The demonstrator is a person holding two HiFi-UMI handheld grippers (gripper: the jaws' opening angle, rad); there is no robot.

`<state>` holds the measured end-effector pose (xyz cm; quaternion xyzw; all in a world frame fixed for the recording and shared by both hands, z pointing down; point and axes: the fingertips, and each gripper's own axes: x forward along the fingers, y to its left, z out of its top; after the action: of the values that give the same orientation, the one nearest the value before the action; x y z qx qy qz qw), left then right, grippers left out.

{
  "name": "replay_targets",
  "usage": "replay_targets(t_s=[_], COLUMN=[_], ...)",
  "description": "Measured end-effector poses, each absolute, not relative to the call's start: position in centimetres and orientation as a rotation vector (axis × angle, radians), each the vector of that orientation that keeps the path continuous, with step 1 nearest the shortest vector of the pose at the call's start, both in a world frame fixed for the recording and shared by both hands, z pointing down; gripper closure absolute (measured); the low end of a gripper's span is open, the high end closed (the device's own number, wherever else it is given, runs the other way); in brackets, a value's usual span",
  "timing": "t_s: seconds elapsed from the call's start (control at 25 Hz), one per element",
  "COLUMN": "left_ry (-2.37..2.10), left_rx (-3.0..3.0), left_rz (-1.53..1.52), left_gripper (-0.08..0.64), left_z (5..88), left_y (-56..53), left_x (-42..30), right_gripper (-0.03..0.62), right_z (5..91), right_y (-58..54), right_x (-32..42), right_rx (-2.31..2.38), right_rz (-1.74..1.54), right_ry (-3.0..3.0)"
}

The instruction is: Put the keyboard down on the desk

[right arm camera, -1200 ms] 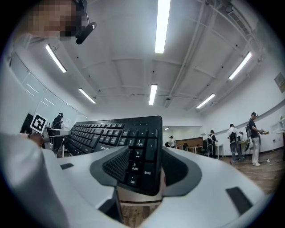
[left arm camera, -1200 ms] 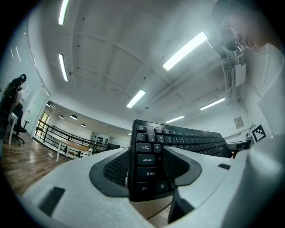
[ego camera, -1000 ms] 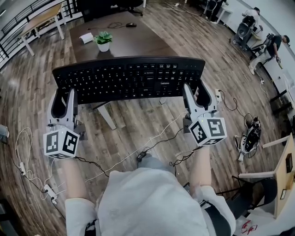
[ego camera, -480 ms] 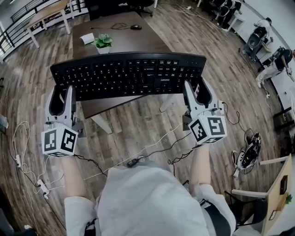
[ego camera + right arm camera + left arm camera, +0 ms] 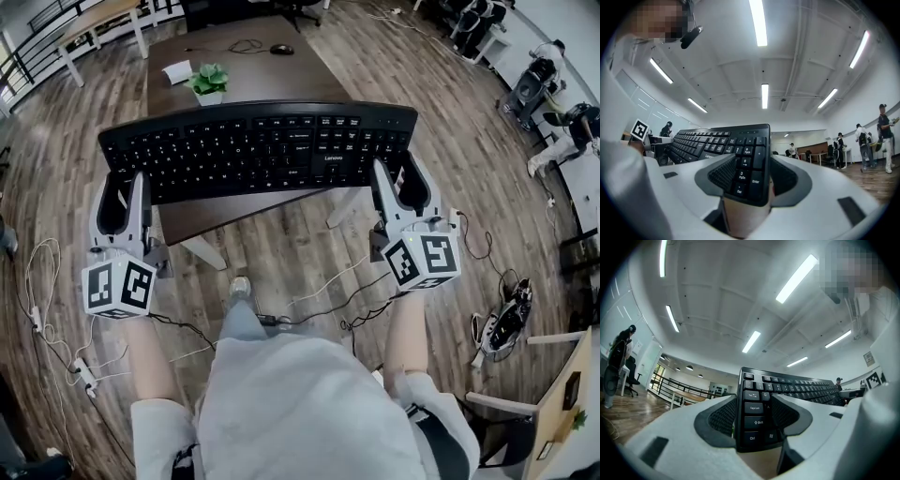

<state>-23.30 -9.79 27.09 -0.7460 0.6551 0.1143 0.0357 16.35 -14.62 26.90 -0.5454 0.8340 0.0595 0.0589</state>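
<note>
A black full-size keyboard (image 5: 258, 148) hangs level in the air, held by both ends above the near edge of a dark brown desk (image 5: 253, 80). My left gripper (image 5: 124, 197) is shut on its left end, its pads clamping beside the Ctrl and Shift keys (image 5: 753, 423). My right gripper (image 5: 401, 187) is shut on the right end, over the number pad (image 5: 746, 176). In both gripper views the keyboard (image 5: 787, 390) (image 5: 717, 140) runs away from the jaws, and nothing under it shows.
On the desk's far part stand a small potted plant (image 5: 209, 82), a white box (image 5: 176, 72) and a black mouse (image 5: 281, 49) with cable. Cables and a power strip (image 5: 80, 375) lie on the wood floor. A light table (image 5: 94, 19) stands far left; people sit far right.
The keyboard and both grippers have come forward over the desk's near edge. The person has stepped closer, one foot now showing below.
</note>
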Motion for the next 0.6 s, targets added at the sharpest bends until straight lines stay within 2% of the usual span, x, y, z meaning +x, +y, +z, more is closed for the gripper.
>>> replay_targets(t_s=[0.4,0.6], left_ry=[2.127,2.108], left_rx=[-2.188,-2.226], left_rz=[0.299,0.286], left_gripper=[0.334,0.334], left_z=[22.8,24.2], left_y=[-4.5,-5.9], left_x=[-23.0,-23.2], right_gripper=[0.374,0.374], right_z=[23.3,24.8], right_y=[-13.4,-13.7], right_x=[15.9,16.0], right_rx=[-1.529,-1.566], right_rz=[0.126,0.115], right_ry=[2.606,2.590])
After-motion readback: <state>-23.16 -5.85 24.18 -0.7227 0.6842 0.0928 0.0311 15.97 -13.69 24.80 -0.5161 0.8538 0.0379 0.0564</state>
